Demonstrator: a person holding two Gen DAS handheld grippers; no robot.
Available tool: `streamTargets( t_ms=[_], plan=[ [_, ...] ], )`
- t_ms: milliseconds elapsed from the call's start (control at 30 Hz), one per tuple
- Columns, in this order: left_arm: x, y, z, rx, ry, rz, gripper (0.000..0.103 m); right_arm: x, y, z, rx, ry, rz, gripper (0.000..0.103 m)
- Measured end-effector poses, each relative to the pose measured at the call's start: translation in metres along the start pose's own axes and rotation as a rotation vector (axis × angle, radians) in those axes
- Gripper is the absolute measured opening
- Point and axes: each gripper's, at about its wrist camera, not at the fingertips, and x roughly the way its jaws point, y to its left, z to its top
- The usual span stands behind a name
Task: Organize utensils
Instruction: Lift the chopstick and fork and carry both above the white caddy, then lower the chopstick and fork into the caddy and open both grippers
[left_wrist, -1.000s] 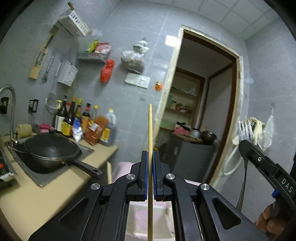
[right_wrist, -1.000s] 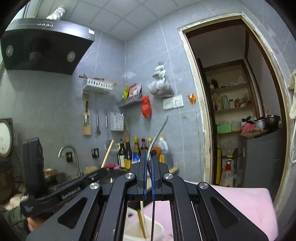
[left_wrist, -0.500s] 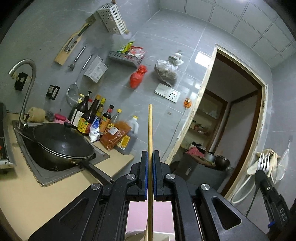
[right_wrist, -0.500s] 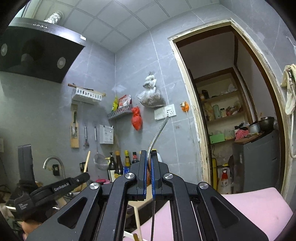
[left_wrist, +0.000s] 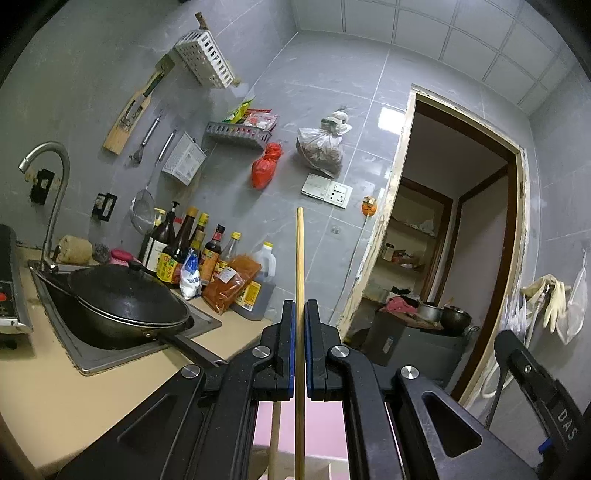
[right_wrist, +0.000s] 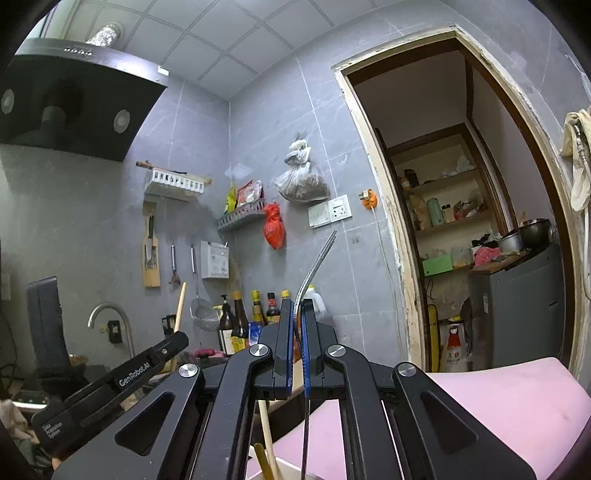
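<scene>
My left gripper (left_wrist: 300, 306) is shut on a wooden chopstick (left_wrist: 300, 258) that stands upright between the pads, its tip pointing up. My right gripper (right_wrist: 297, 306) is shut on a metal fork (right_wrist: 314, 266), tines up and curving right. In the right wrist view the left gripper (right_wrist: 110, 380) and its chopstick (right_wrist: 179, 314) show at the lower left. In the left wrist view the right gripper (left_wrist: 535, 391) shows at the right edge. More wooden sticks (right_wrist: 264, 432) rise from a white container (right_wrist: 288, 469) below both grippers.
A black wok (left_wrist: 125, 299) sits in the sink (left_wrist: 85, 358) on the beige counter (left_wrist: 74, 398). Sauce bottles (left_wrist: 192, 254) line the wall. A pink surface (right_wrist: 498, 406) lies below. A doorway (left_wrist: 450, 240) opens on the right. A range hood (right_wrist: 66, 103) hangs upper left.
Both grippers have tilted upward with their utensils, so the views show more wall and ceiling. The white container has slid to the bottom edge of both views.
</scene>
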Motion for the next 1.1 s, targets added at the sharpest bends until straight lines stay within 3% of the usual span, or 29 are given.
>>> streamTargets(
  t_ms=[167,567,733,1100],
  plan=[
    [-0.005,0.002,-0.012,-0.007,-0.008,0.009,0.003,0.001,0.002,-0.006,-0.013,0.028,0.004,0.002],
    [-0.019,-0.008,-0.031,0.089,0.088,-0.027,0.003,-0.007,0.007,-0.017,-0.062,0.132,0.035,0.003],
    [-0.027,-0.009,-0.031,0.108,0.075,-0.023,0.003,-0.009,0.007,-0.021,-0.063,0.165,0.041,0.004],
    [-0.022,-0.004,-0.026,0.045,0.068,-0.008,0.003,-0.007,0.009,-0.029,-0.057,0.200,0.040,0.004]
  ],
)
